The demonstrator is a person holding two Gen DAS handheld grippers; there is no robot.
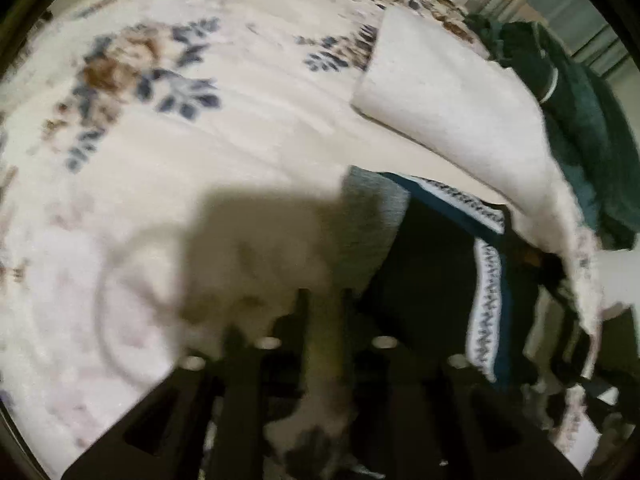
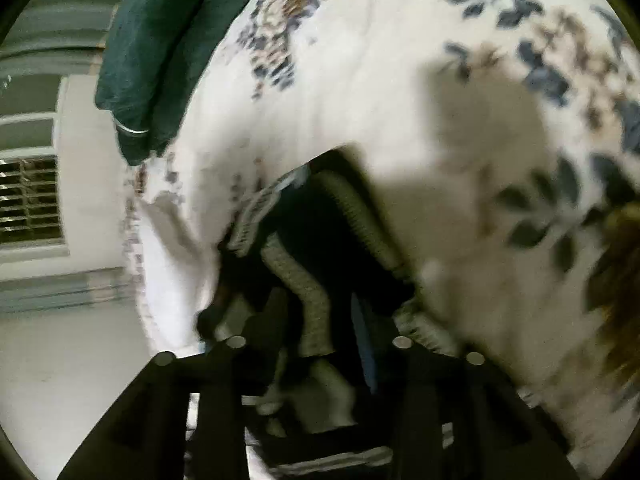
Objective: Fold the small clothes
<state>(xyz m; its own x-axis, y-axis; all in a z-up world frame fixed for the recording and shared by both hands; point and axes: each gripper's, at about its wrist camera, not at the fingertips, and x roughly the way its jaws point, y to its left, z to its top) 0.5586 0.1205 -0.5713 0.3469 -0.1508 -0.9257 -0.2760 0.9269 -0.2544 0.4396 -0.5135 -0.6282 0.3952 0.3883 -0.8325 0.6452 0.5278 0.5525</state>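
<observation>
Clearly both the left tongs and right tongs pinch the dark, white-trimmed knit garment beside the floral bedspread; uneven pulling could slip its trim free.

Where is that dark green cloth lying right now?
The dark green cloth lies bunched at the bed's edge, upper right in the left view and upper left in the right view, beside the flowered bedspread and a folded white cloth.

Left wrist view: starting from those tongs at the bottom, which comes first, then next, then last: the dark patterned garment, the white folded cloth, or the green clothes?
1. Dark patterned garment: nearest, just right of the left tongs.
2. White folded cloth: farther, upper right on the floral bedspread.
3. Green clothes: farthest, at the far right edge behind the white cloth.
</observation>
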